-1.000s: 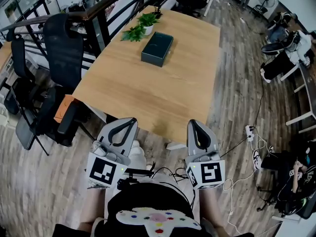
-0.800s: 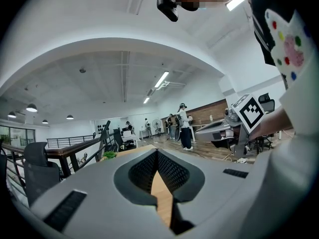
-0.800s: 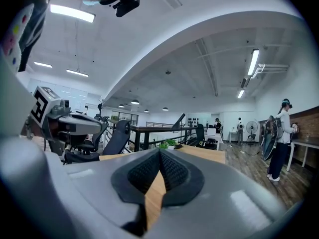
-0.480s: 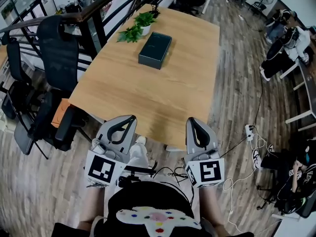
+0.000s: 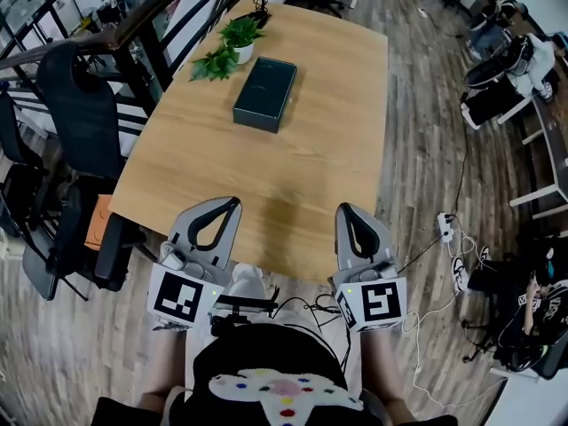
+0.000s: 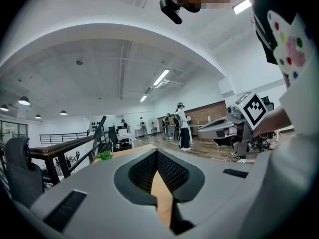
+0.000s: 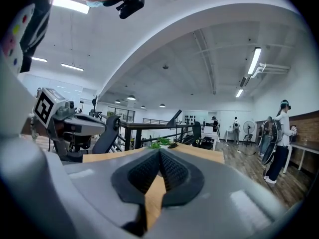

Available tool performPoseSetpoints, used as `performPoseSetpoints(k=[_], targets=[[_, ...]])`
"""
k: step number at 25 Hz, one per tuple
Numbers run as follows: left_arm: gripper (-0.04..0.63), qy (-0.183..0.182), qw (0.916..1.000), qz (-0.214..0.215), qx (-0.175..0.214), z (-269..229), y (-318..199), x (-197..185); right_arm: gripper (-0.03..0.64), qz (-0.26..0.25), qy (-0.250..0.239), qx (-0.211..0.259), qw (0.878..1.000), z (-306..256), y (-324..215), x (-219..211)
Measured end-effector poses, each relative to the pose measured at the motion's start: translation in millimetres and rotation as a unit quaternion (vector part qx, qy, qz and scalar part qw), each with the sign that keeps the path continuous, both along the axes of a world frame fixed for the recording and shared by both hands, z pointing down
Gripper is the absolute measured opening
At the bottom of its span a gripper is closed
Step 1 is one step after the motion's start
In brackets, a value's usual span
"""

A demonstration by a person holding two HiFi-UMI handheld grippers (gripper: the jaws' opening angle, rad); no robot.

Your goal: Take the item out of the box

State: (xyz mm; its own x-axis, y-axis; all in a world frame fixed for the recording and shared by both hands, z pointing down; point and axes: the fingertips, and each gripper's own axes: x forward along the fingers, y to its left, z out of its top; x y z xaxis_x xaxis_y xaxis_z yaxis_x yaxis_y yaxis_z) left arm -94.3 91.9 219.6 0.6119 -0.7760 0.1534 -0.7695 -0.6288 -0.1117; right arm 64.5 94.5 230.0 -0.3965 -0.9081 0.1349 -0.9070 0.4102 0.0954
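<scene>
Two closed claws [image 5: 232, 202] [image 5: 345, 209], box [image 5: 264, 94] well ahead

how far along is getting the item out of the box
Done: nothing; the box looks closed at the far end of the table, beside the plant. In hand: nothing; left gripper and right gripper hover shut and empty over the near edge. Left: reach the box, open it, lift the item out.

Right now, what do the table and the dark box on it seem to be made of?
The table: likely wood or wood-look laminate, light brown, matt, faint grain. The dark box: probably rigid cardboard, smooth with slight sheen; uncertain.
</scene>
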Motion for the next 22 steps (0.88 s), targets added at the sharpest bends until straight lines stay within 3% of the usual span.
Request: performPoseSetpoints(k=[22], targets=[[0.005, -0.008, 0.9985, 0.044, -0.033, 51, -192, -28, 0.009, 0.016, 0.019, -0.046, 0.999, 55, -180, -29]])
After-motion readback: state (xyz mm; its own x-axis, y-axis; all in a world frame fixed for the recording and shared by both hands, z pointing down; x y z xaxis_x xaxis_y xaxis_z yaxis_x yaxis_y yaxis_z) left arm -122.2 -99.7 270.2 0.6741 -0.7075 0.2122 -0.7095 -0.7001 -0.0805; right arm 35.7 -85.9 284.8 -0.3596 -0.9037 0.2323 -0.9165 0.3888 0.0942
